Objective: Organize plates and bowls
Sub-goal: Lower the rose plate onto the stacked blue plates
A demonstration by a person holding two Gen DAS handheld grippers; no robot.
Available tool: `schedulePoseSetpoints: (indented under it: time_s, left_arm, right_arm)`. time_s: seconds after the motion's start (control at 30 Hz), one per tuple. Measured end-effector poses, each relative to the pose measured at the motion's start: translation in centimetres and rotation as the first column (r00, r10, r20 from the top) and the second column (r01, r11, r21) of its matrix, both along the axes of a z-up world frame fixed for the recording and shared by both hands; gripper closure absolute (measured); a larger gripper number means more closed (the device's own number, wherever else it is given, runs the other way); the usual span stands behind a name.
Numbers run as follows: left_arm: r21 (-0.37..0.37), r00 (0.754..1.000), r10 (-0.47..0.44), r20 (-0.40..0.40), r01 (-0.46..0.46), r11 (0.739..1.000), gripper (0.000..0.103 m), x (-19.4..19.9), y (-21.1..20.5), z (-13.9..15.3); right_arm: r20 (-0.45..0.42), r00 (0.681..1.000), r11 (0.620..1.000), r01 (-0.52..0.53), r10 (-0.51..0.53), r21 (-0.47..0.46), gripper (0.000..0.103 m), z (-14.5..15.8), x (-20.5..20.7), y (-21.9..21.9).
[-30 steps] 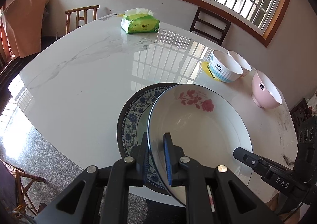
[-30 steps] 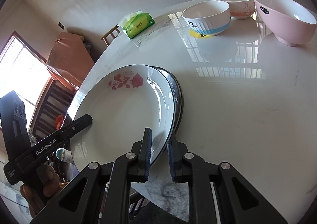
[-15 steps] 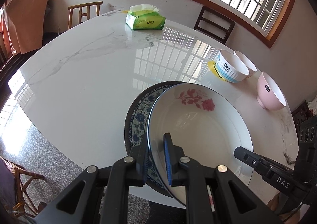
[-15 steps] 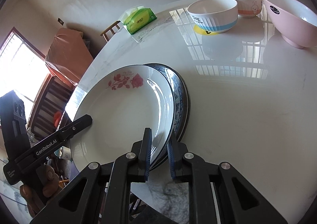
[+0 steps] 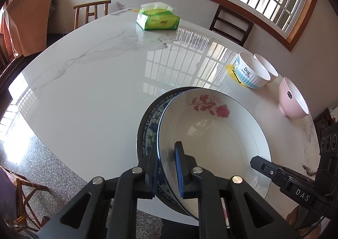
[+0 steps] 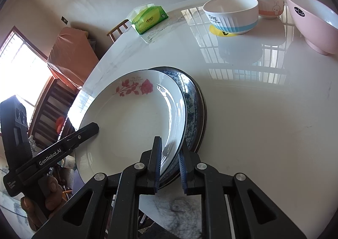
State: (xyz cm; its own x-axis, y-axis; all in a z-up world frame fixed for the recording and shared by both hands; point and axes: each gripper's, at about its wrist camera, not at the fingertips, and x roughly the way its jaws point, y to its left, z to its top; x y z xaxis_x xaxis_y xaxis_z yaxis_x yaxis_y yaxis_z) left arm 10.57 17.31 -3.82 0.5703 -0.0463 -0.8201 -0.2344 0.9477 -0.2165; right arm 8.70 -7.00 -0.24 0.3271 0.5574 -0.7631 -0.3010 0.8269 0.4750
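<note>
A white plate with a red rose [image 5: 213, 133] lies on a blue-patterned dark plate [image 5: 151, 120] near the table's front edge. My left gripper [image 5: 166, 167] is shut on the near left rims of both plates. My right gripper [image 6: 170, 165] is shut on their right rims; the rose plate [image 6: 131, 116] and blue plate [image 6: 194, 112] show there too. A white bowl with blue stripe [image 5: 251, 73], a white-orange bowl [image 5: 267, 66] and a pink bowl [image 5: 292, 98] stand at the far right.
A green tissue pack [image 5: 157, 19] sits at the table's far side. A yellow coaster [image 6: 224, 32] lies under the striped bowl. Wooden chairs [image 5: 231, 24] stand behind the white marble table [image 5: 95, 74]. The floor drops off at the left.
Both grippers have moved the stacked plates farther onto the table, towards the bowls. The blue plate now shows more beside the rose plate.
</note>
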Motion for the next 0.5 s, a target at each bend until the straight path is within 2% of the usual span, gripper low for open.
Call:
schedulePoseSetpoints:
  time_s: [0.5]
  left_arm:
    - [-0.011, 1.000, 0.002, -0.018, -0.002, 1.000, 0.089, 0.67, 0.80, -0.72]
  right_arm:
    - [0.009, 1.000, 1.000, -0.010, 0.010, -0.028, 0.087, -0.36, 0.44, 0.59]
